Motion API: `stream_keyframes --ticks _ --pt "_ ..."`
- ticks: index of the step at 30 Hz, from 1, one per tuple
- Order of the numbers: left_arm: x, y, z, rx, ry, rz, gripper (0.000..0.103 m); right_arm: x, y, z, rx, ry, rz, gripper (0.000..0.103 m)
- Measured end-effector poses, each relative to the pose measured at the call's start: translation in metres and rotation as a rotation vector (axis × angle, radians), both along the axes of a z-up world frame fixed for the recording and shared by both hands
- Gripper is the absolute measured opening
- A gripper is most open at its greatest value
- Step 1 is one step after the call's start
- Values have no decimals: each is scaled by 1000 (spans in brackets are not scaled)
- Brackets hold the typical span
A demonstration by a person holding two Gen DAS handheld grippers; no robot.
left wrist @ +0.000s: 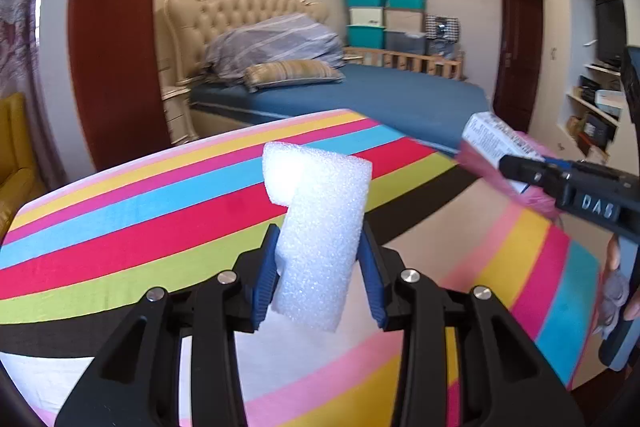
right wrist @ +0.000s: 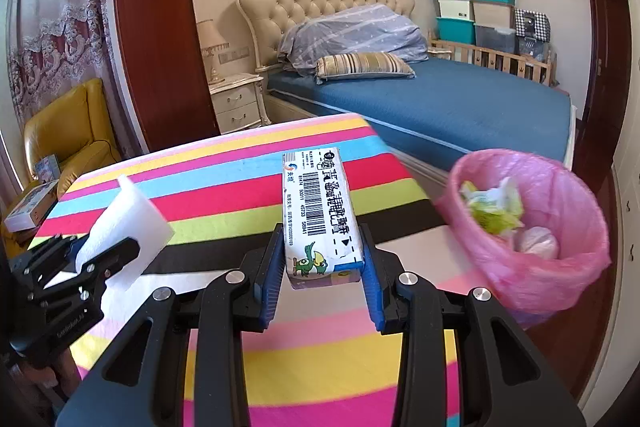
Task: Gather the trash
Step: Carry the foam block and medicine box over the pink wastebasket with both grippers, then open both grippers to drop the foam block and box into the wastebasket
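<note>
**Both grippers loaded above the striped desk, bin at the right edge**

The left gripper (left wrist: 318, 275) is clamped on a white foam block (left wrist: 320, 227), its blue pads pressing the block's two sides; the block stands upright between them and rises well past the fingertips. The right gripper (right wrist: 322, 267) is clamped on a small printed carton (right wrist: 318, 211) with a barcode on its upper face, held lengthwise and pointing away from the camera. Both are held over the desk (right wrist: 224, 187), which is covered in a bright striped cloth.

The desk's far edge curves across the middle of both views. Beyond it is open floor, then a bed (right wrist: 460, 107) with a blue sheet. The desk's right edge falls away beside the bin.

A waste bin (right wrist: 532, 227) lined with a pink bag stands just off the desk's right side, near the right gripper and to the right of the carton. Its mouth is open. Inside lie crumpled yellow-green and white scraps and a pale, rounded wad. In the left wrist view the carton (left wrist: 496, 143) and the right gripper (left wrist: 520, 169) show at the right, blurred.
</note>
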State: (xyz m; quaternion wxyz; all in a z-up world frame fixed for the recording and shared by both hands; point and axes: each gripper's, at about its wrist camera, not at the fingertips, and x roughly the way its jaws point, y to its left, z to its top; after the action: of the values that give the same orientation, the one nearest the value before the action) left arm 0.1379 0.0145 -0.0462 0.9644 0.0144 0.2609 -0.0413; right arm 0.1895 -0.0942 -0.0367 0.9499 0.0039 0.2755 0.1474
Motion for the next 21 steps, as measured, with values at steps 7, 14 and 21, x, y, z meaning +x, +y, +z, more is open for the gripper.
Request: stream_keyframes --ticks 7,14,21 --pt "2 -51 11 -21 -23 -135 38 -17 -56 0 14 -13 -60 35" --pt "27 -110 22 -65 -3 -279 38 -16 -117 6 37 -32 -172 35" --pt "59 -163 31 -80 12 -392 38 -10 -172 9 37 -53 -261 35"
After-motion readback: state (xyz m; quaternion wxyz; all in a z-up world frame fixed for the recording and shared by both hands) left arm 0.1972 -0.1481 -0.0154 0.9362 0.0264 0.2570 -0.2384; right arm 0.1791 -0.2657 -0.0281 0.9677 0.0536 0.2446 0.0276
